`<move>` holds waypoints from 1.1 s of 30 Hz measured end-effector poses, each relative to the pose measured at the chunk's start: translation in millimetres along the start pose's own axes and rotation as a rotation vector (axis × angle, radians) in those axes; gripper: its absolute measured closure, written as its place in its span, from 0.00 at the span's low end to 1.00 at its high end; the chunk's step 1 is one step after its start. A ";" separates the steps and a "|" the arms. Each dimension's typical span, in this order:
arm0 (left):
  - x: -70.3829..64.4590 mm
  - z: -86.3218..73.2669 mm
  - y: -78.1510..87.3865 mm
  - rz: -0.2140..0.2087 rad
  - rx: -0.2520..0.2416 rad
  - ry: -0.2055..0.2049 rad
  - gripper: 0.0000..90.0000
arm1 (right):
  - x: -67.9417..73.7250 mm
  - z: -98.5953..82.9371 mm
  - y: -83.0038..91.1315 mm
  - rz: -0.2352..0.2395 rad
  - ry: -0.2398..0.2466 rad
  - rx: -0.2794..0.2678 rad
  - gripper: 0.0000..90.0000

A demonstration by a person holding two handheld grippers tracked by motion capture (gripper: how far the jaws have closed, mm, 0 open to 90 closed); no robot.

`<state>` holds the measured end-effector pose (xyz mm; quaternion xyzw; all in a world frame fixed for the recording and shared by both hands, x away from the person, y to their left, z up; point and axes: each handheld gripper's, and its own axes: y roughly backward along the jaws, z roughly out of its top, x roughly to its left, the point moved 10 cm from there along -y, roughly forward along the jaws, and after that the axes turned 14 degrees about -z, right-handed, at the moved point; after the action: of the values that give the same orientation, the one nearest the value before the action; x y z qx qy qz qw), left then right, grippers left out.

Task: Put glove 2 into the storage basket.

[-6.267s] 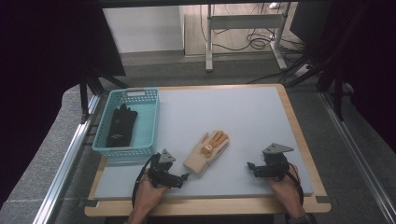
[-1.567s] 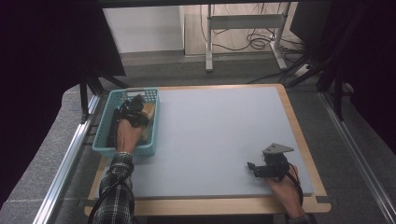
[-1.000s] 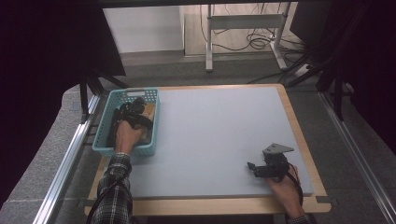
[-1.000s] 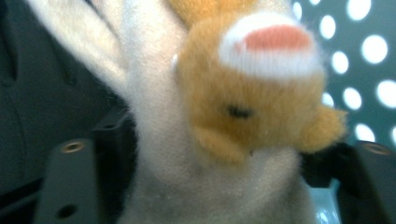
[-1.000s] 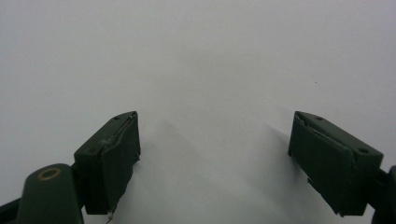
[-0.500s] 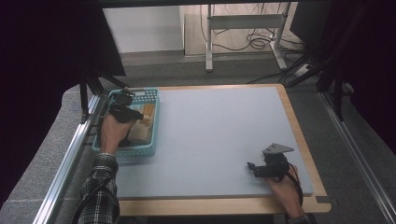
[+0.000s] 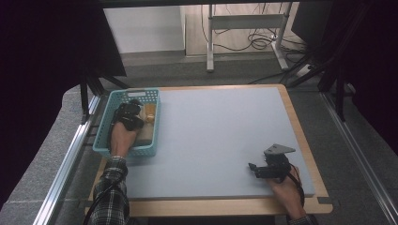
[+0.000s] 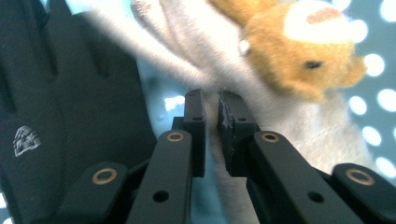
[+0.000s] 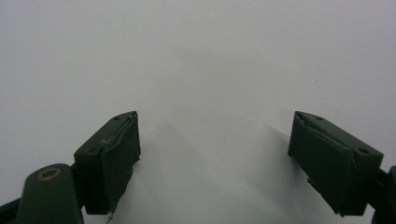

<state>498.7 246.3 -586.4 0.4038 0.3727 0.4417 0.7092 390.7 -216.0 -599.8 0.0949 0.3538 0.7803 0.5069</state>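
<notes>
Your left gripper (image 8: 212,121), fingers nearly pinched together, is now letting the tan bear glove (image 8: 299,60) rest inside the blue basket (image 7: 104,140) beside the black glove (image 8: 60,107), while your right gripper (image 9: 233,163) is waiting wide apart over the worktop (image 7: 220,126).

Occlusions, basket side
Left tongs (image 7: 133,114) and hand cover most of the plush glove (image 7: 148,125); black glove (image 8: 60,112) cut off at frame's left edge.

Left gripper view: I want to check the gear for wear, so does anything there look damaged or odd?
Yes. On the left claw, the right-hand pad has a ragged, chipped inner edge with pale scuffs; the other pad looks smooth. The jaws stand almost closed, a narrow gap showing. Beyond lie a fuzzy cream and tan animal-face glove and a black fabric glove.
</notes>
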 end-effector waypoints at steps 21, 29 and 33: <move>24.1 0.1 39.3 0.027 -0.140 0.048 0.47 | 0.0 0.0 0.0 0.000 0.001 0.000 0.18; 25.0 -0.6 54.4 -0.048 -0.212 0.070 0.29 | 0.0 0.0 0.0 0.000 0.001 0.000 0.18; 23.8 -1.3 61.0 -0.063 -0.243 0.061 0.22 | 0.0 0.0 0.0 0.000 0.001 0.000 0.18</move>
<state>485.6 286.0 -536.0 0.2892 0.3504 0.4732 0.7547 390.7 -216.0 -599.8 0.0944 0.3539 0.7803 0.5069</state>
